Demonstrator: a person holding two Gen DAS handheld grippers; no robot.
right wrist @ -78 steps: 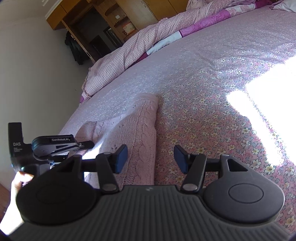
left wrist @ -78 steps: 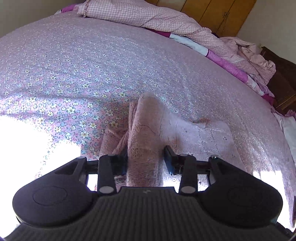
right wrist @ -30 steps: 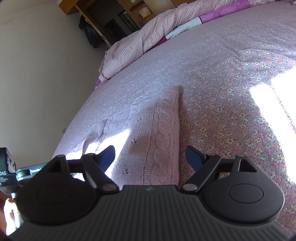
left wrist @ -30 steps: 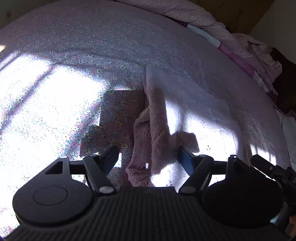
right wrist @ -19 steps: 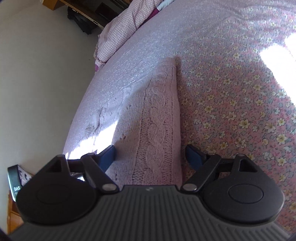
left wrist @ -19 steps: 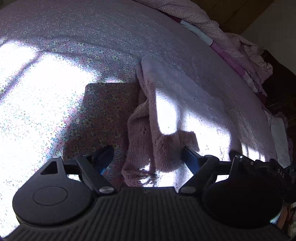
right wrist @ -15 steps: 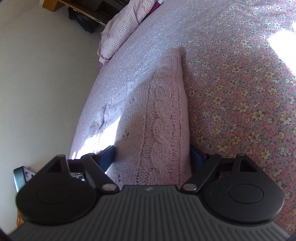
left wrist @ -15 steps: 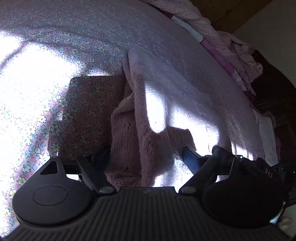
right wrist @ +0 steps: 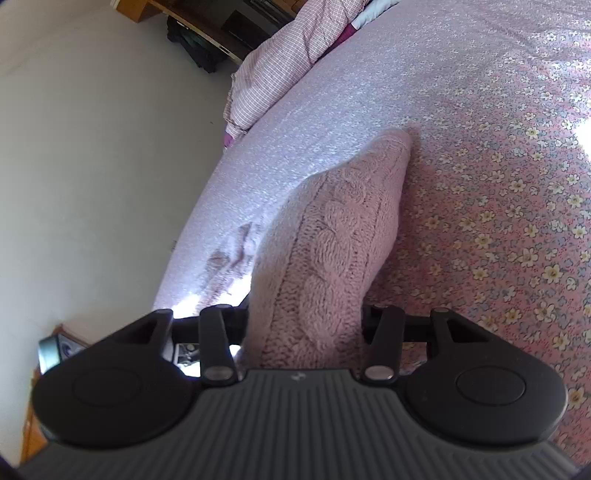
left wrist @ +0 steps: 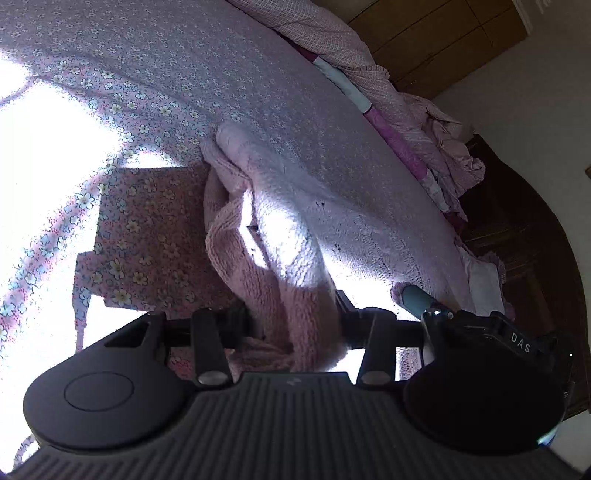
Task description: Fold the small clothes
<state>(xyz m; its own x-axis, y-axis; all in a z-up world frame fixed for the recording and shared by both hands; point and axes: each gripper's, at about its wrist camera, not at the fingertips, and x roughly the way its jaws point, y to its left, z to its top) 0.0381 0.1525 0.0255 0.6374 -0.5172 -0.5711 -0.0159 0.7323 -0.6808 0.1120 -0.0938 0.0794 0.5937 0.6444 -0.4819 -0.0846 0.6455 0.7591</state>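
Observation:
A small pink cable-knit sweater (left wrist: 280, 236) lies folded on a floral bedsheet (left wrist: 155, 92). My left gripper (left wrist: 293, 325) is shut on the bunched near edge of the sweater. My right gripper (right wrist: 304, 325) is shut on the other near corner of the sweater (right wrist: 332, 229), which rises from the sheet toward the jaws. The right gripper's body also shows at the lower right of the left wrist view (left wrist: 491, 332).
The floral bedsheet (right wrist: 498, 184) spreads away with bright sun patches. A checked pink quilt (left wrist: 332, 40) and crumpled bedding (left wrist: 450, 155) lie along the far edge. A white wall (right wrist: 92, 147) and wooden furniture (left wrist: 424, 33) border the bed.
Both grippers, open around the sweater's near edge half a second ago, have closed on it. The gripped edges now lift off the sheet.

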